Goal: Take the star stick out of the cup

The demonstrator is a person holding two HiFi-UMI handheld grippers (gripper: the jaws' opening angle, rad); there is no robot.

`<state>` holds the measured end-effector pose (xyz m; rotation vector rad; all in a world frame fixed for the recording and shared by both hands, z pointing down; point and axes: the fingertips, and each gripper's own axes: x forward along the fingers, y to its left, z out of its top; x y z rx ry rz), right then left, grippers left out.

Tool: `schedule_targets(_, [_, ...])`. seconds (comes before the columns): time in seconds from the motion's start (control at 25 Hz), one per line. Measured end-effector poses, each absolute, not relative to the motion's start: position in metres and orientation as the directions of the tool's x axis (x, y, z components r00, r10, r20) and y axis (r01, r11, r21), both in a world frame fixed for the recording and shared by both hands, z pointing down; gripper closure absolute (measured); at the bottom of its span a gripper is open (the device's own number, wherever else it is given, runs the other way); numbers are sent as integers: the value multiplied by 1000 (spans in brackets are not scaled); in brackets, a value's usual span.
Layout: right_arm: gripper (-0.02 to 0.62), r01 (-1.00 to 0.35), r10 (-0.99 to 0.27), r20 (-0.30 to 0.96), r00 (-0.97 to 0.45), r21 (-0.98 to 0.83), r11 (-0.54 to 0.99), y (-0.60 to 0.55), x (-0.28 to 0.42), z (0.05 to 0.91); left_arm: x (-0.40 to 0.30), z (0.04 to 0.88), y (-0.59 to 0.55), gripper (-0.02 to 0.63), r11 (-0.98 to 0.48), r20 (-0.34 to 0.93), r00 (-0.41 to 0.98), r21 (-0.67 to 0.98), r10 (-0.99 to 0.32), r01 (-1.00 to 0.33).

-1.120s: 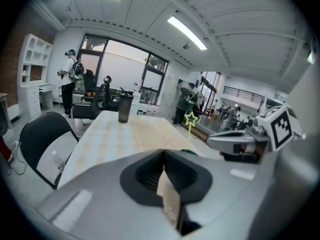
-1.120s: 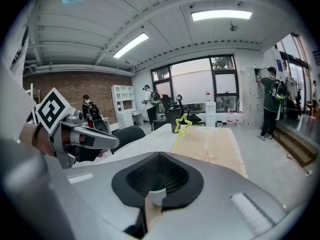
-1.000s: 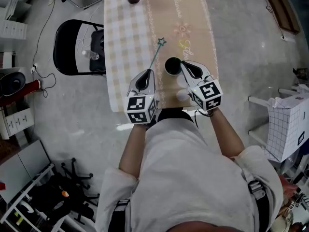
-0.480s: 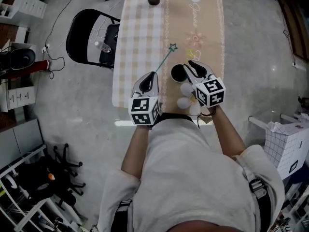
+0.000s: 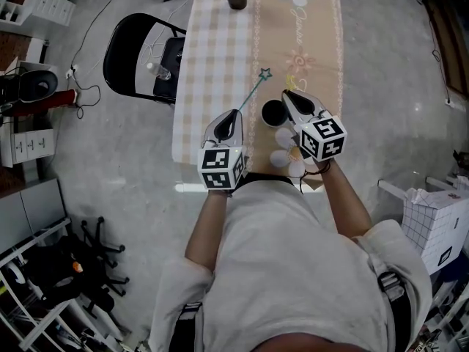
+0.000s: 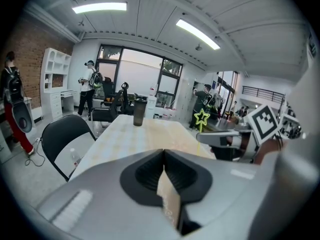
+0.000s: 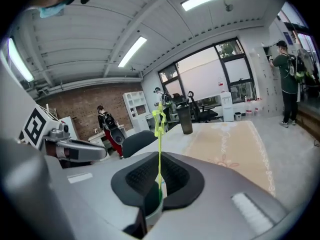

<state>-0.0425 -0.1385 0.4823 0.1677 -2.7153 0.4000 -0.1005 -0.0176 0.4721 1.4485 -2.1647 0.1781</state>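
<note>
Stick (image 7: 159,134): likely light, bendy; pinch shaft above cup (image 5: 275,114).
Right fingers (image 7: 186,180): closing on stick.
Left fingers (image 6: 141,176): pressed together.
</note>
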Motion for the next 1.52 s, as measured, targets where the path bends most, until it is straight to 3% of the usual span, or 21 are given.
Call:
schedule_targets(0.76, [584,-262,-242,101,-965,-292,920,-186,22,332,-91,445,-53,603,318,430,-224,161,-875,-934])
schedule_targets(1.12, [586,-374,-305,273,-912,-251,893,-199,64,387,-67,446,-77,604,242,437,-156,149,-886,-959])
schedule_targets(1.52, [586,-354,-157,477,-865,-356,865,-185,61,503,-55,471,-75,603,293,497,-182,154,-849,-944])
